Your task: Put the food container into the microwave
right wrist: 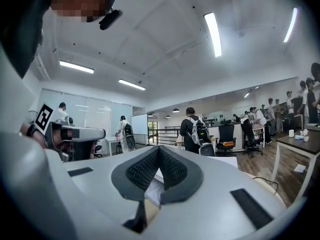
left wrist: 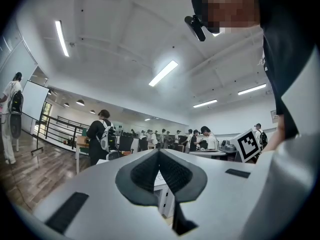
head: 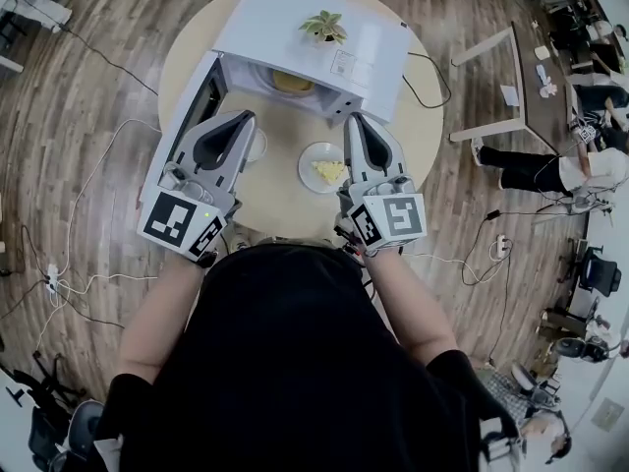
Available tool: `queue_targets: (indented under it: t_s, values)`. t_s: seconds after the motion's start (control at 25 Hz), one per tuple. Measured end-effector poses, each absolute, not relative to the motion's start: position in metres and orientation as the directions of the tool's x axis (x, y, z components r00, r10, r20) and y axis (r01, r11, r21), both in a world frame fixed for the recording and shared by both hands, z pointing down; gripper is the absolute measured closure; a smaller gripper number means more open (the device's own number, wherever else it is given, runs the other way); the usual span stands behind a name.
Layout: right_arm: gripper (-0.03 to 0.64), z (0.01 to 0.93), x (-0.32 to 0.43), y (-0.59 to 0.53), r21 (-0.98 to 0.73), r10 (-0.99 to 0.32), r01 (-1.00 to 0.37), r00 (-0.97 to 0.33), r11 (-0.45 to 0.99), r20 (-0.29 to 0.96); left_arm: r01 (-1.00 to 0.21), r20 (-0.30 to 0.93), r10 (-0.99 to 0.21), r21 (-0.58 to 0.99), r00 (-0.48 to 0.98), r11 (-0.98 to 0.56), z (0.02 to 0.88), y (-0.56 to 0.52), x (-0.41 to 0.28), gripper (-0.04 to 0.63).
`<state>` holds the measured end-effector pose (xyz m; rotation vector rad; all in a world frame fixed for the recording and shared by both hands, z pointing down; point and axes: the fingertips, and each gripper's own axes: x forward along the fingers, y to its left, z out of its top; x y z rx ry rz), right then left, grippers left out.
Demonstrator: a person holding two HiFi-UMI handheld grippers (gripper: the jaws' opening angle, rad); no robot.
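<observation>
I'm holding both tools level ahead of me, side by side and well apart. The grey plastic left hand-held gripper (head: 239, 118) has its black-padded jaws pressed together with nothing between them. The grey plastic right hand-held gripper (head: 356, 118) is the same, with its pads meeting at the tips. My left forearm (head: 157, 313) and right forearm (head: 413, 303) reach forward.

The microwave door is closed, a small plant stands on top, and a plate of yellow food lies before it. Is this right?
No: the microwave door is open, swung to the left, as the head view shows. The plant on top and the plate of yellow food are as you say.
</observation>
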<state>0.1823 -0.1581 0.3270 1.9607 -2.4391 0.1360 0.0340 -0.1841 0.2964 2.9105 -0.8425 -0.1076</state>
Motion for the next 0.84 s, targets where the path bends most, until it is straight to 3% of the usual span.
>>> queue_targets:
  t_s: [0.84]
  values:
    - [0.601, 0.3330, 0.1869, -0.1559, -0.052, -0.974, -0.975, -0.220, 0.217, 0.060, -0.519, -0.018, -0.527, 0.146, 0.850, -0.842, 0.3043, -0.1868, 0.0386, 0.575]
